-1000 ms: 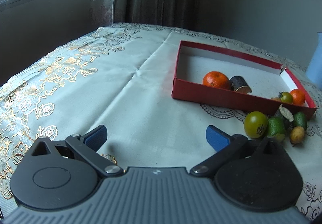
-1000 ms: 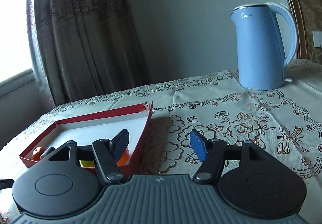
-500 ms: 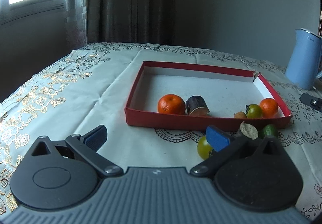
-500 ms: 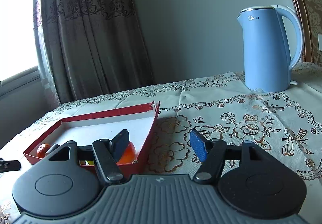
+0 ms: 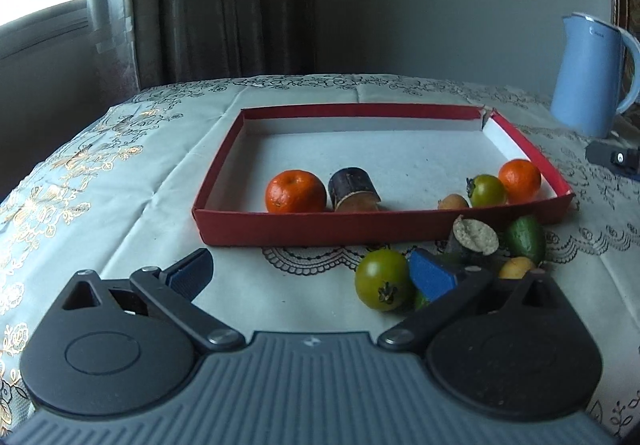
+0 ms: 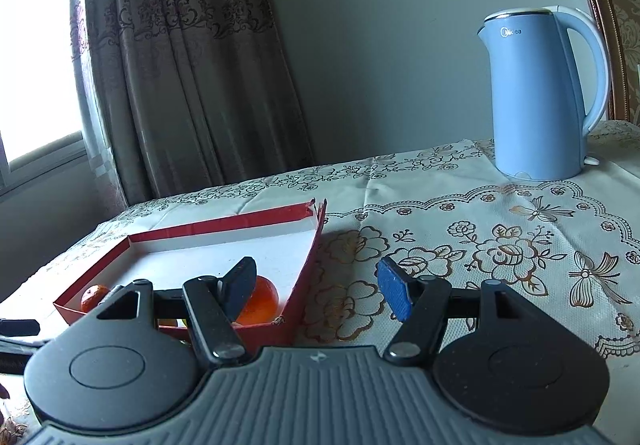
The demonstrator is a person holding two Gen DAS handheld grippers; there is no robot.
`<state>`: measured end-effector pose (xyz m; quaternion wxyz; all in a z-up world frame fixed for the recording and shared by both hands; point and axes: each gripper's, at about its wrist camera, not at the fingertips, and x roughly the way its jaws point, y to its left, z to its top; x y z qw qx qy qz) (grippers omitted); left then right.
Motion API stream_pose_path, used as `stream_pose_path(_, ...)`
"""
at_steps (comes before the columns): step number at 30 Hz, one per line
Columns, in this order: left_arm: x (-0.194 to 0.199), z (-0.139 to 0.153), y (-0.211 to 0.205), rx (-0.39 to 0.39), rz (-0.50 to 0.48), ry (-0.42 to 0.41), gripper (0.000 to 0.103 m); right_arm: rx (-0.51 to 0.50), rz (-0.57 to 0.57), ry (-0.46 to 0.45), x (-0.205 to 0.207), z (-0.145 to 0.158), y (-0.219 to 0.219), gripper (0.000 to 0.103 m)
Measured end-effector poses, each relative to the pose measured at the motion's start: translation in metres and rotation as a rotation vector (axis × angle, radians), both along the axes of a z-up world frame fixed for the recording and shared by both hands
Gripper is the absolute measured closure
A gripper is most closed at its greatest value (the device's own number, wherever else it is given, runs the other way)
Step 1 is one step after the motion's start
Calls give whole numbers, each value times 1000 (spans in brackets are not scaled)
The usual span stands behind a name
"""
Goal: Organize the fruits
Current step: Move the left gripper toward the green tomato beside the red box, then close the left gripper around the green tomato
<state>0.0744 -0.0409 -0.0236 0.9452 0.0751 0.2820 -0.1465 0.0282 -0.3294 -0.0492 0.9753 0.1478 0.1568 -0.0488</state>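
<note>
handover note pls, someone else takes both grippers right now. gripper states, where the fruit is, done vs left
Left gripper: open, empty, low over the cloth, facing the loose fruit.
Right gripper: open, empty, beside the right wall of the red tray.
In the tray: two oranges, a dark cut stalk piece, a green tomato, a small yellow fruit.
Left on the tablecloth, in front of the tray: big green tomato, second stalk piece, green oval fruit, small yellow fruit, some more green behind the left gripper's finger, unclear.
Blue kettle stands at the back right.
</note>
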Motion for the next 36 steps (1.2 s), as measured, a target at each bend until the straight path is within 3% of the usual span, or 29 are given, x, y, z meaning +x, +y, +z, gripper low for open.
stream_pose_path(3, -3, -2, -3, 19, -1, -26, 0, 1, -1, 1, 0, 0, 0, 36)
stream_pose_path(10, -2, -6, 7, -58, 1, -5, 0, 2, -2, 3, 0, -1, 0, 36)
stream_pose_path(12, -6, -6, 7, -66, -22, -19, 11, 3, -3, 3, 0, -1, 0, 36)
stream_pose_path(20, -11, -5, 1, -60, -89, -57, 31, 0, -5, 7, 0, -1, 0, 36)
stream_pose_path(24, -15, -5, -3, -55, -136, -73, 50, 1, -4, 13, 1, -2, 0, 36)
stream_pose_path(29, -16, -5, -7, -45, -153, -80, 55, -1, -3, 16, 2, -2, 0, 36)
stream_pose_path(33, -8, -4, 2, -127, -140, -12, 55, -2, -2, 18, 2, -2, 0, 36)
stream_pose_path(36, 1, -4, 11, -248, -158, 75, 55, -1, 0, 24, 3, -3, 0, 36)
